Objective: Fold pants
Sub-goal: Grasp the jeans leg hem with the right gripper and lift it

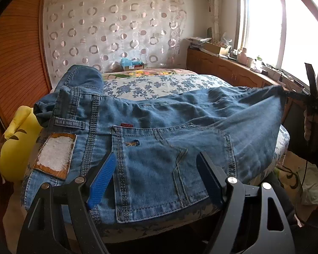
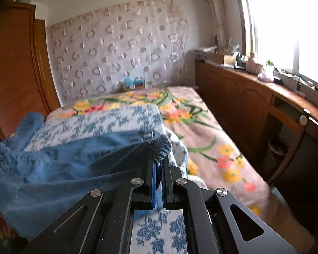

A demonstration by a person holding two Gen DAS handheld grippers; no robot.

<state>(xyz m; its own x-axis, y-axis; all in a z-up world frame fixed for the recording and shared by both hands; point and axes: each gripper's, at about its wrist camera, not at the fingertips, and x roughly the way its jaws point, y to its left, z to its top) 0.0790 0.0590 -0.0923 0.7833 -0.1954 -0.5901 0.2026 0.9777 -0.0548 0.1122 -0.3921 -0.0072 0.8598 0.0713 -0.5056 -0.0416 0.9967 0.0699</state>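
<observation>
Both grippers are black metal with blue ribbed pads. The left gripper (image 1: 156,177) has four round silver screws, and so does the right gripper (image 2: 158,165). The arms have long cut-out holes, maybe triangles.

No legible text: red tab (image 1: 126,125) and waist patch (image 1: 54,155) on jeans (image 1: 159,131) unreadable

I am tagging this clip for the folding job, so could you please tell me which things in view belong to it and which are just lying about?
Part of the job:
- jeans
- right tongs, shut on the jeans' hem
- left tongs, open over the back pocket
- bed

Lying about:
- yellow plush toy
- clutter on the wooden cabinet
- box by the curtain
</observation>
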